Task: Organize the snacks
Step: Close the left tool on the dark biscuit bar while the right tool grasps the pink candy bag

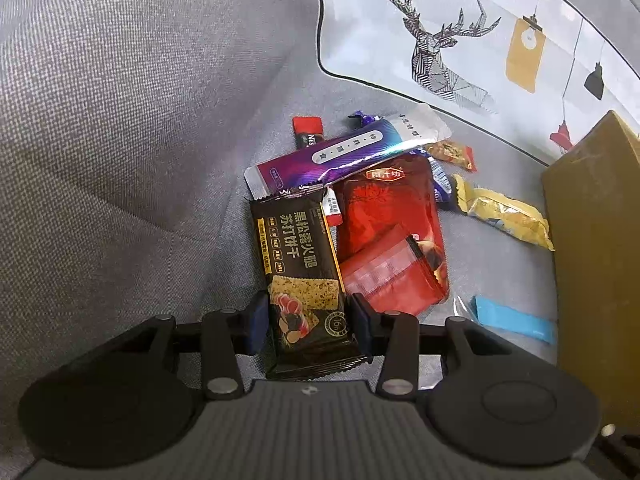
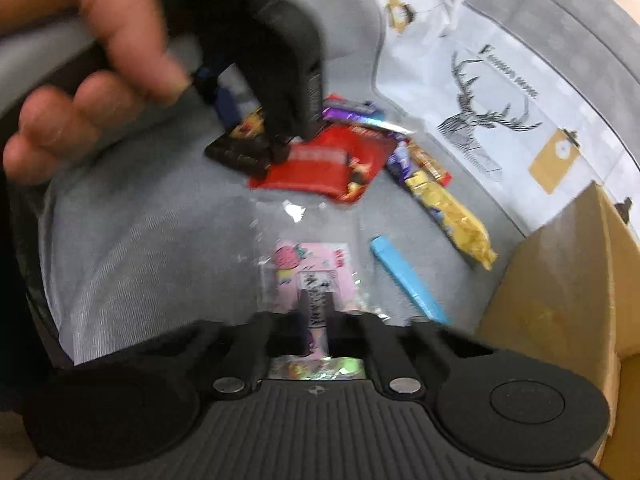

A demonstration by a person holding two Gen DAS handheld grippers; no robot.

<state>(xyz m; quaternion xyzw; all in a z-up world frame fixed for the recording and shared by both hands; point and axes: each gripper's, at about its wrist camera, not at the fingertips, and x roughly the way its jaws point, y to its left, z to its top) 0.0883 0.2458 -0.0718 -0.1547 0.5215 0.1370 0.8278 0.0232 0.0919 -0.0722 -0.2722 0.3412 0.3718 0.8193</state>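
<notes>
While the snacks lie heaped on the grey sofa seat (image 1: pixel 160 168), the left gripper (image 1: pixel 308 324) grips the black cracker packet (image 1: pixel 298 264) across its lower end, blue pads pressing both long edges; the packet's far end sits against the purple-silver sachet (image 1: pixel 340 156) and the red pouch (image 1: pixel 394 236). Right gripper (image 2: pixel 316 320) has its jaws pinched together on the pink strawberry packet (image 2: pixel 312 276) — a clear-wrapped piece lying alone on the cushion, apart from the pile. Open fabric lies to the left of the pile in both views; to the right the cardboard box (image 1: pixel 596 240) walls the seat off, with the yellow bar (image 1: pixel 508 216) and the blue stick (image 1: pixel 516 320) just beside its edge. Behind the pile, the deer-print cushion (image 1: pixel 440 40) closes the back.

Hidden or unclear: the coffee stick and small candies under the sachet show only their ends; the blue stick's wrapper is partly cut off by the gripper body. Right wrist view is motion-blurred, print unreadable. The person's hand (image 2: pixel 92 80) holding the left tool fills that view's upper left, fingers curled round the handle, tool angled steeply down onto the pile.
</notes>
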